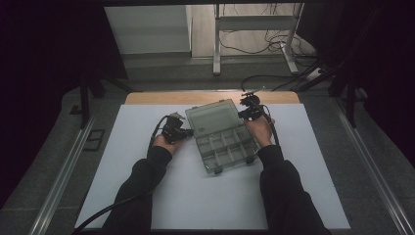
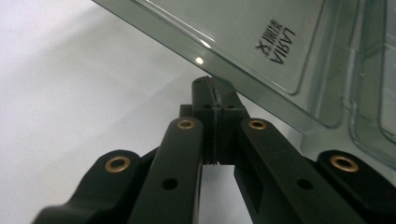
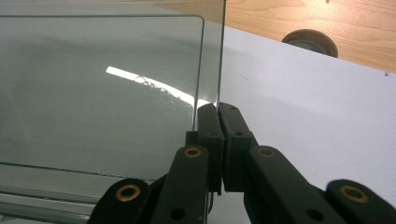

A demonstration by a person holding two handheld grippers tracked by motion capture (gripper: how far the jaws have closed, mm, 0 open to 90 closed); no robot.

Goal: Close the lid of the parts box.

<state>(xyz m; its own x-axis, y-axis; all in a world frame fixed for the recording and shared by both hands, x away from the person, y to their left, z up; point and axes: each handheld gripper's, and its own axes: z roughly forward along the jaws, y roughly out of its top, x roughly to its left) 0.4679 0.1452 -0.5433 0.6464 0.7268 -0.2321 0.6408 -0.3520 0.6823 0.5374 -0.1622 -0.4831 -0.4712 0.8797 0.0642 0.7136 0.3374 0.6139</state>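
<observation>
A smoky clear compartment box (image 1: 227, 147) lies on the white mat with its lid (image 1: 213, 116) raised at the far side. My left gripper (image 1: 188, 131) is at the lid's left edge. In the left gripper view the jaws (image 2: 213, 91) are shut, tips touching the lid (image 2: 243, 32) from beneath its edge, with the box's tray (image 2: 373, 93) to the right. My right gripper (image 1: 243, 113) is at the lid's right edge. In the right gripper view the gripper (image 3: 218, 109) is shut on the rim of the lid (image 3: 102, 84).
The white mat (image 1: 147, 186) covers a wooden table (image 3: 303, 14) that has a round cable hole (image 3: 310, 42) near the far edge. Beyond the table stand a metal frame (image 1: 217, 44) and loose cables (image 1: 274, 44) on the floor.
</observation>
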